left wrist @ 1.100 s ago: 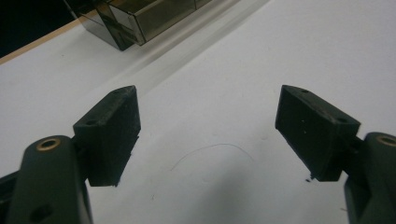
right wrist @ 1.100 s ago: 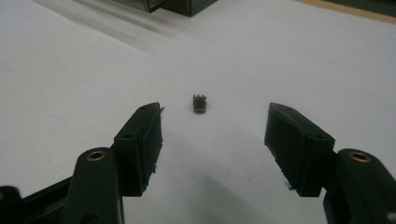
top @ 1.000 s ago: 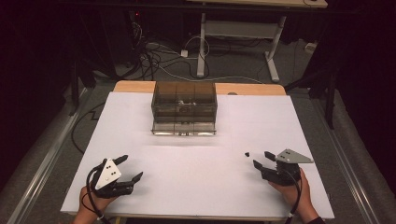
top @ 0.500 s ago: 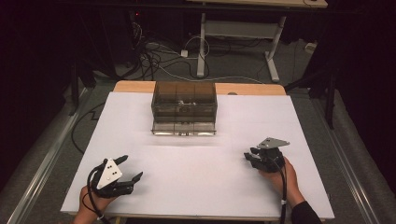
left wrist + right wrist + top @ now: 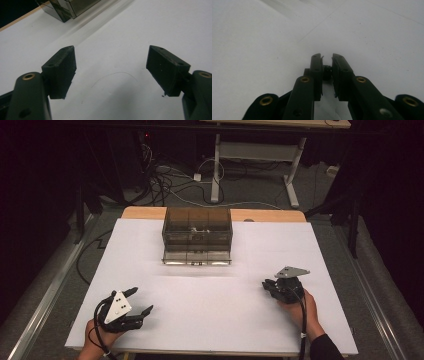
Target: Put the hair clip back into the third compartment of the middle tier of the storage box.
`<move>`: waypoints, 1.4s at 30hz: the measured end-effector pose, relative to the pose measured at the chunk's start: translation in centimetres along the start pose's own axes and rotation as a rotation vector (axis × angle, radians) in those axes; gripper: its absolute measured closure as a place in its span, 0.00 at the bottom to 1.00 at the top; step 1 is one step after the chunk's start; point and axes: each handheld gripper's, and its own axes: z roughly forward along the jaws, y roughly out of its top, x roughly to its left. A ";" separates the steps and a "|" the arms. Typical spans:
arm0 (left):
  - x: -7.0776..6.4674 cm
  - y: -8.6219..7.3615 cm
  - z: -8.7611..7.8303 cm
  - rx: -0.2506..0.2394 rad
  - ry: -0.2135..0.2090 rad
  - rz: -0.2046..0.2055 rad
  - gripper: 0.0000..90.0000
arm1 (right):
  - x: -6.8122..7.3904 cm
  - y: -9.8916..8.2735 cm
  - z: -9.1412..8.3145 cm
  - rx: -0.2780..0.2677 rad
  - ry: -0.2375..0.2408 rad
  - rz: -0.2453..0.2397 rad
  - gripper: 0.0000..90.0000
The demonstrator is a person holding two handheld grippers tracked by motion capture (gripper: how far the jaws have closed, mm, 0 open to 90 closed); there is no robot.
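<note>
Box (image 5: 197,235), smoky and see-through with small drawers, stands at the far middle of the white table (image 5: 210,330), well apart from both grippers; its lowest drawer looks pulled out a little toward the person.

The step in hand seems to be a start or a pause before working on the box: neither gripper reaches it.

The right gripper (image 5: 266,284) has just been closing its jaws, and they now stand clenched, a thin slit left between the tips. In the right gripper view (image 5: 327,58) a small dark bit sits deep in that slit; whether it is a picked-up piece or part of the gripper I cannot tell. The right hand (image 5: 300,307) rests low on the table, jaws aimed left and slightly away.

The left gripper (image 5: 142,300) lies released, jaws spread wide with bare table between them, seen also in its own view (image 5: 111,62). It points toward the box's near corner (image 5: 67,10).

The next move likely calls for carrying one gripper forward to the box and lining the jaws up with a drawer front.
</note>
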 end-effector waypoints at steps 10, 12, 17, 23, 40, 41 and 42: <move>-0.2 0.1 0.1 0.009 -0.002 0.017 0.25 | 0.0 -0.4 -0.6 -0.050 0.005 -0.003 0.88; -0.2 0.1 0.1 0.009 -0.004 0.021 0.25 | 0.1 -0.4 -0.7 -0.056 0.006 -0.007 0.88; -0.3 0.1 0.1 0.010 -0.005 0.025 0.25 | 0.2 -0.5 -1.0 -0.079 0.004 -0.022 0.88; -0.3 0.1 0.1 0.005 -0.010 0.028 0.25 | 0.2 -0.6 -1.2 -0.095 0.008 -0.014 0.88; -0.3 0.2 0.0 0.007 -0.013 0.019 0.25 | 0.6 -0.1 -3.2 -0.182 0.007 -0.033 0.88; -0.2 0.2 -0.1 0.004 -0.010 0.018 0.25 | 0.6 0.0 -3.3 -0.186 0.008 -0.028 0.88; -0.2 0.2 -0.1 0.002 -0.009 0.016 0.25 | 0.6 0.0 -3.5 -0.195 0.008 -0.032 0.88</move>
